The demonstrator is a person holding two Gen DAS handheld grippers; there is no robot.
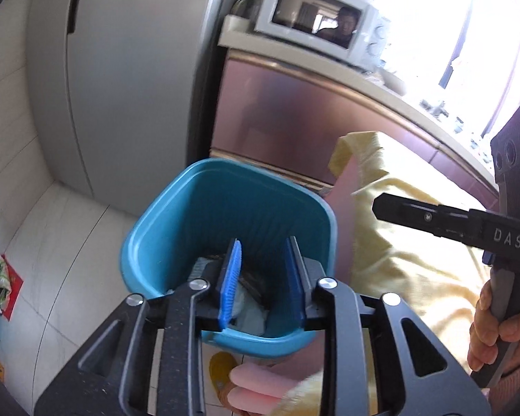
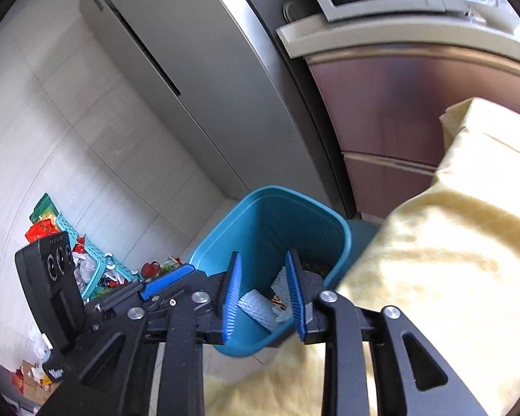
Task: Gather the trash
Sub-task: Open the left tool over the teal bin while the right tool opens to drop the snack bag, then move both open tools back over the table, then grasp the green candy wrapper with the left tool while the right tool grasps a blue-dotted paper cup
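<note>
A blue plastic trash bin (image 1: 176, 222) stands on the floor beside a table covered with a yellow cloth (image 1: 416, 242); it also shows in the right wrist view (image 2: 270, 215). Inside lie white foam netting (image 2: 256, 306), pale paper (image 1: 249, 315) and dark scraps. My left gripper (image 1: 261, 282) hovers over the bin's near rim, open and empty. My right gripper (image 2: 263, 298) is also above the bin, open and empty. The right gripper shows at the right of the left wrist view (image 1: 433, 216); the left gripper shows at the left of the right wrist view (image 2: 166, 282).
A grey fridge (image 1: 121, 79) stands behind the bin, next to a pink cabinet (image 1: 294, 118) with a microwave (image 1: 315, 24) on top. A teal basket (image 2: 86, 260) and colourful wrappers (image 2: 156, 270) lie on the white floor at left. A yellow slipper (image 1: 222, 371) is below the bin.
</note>
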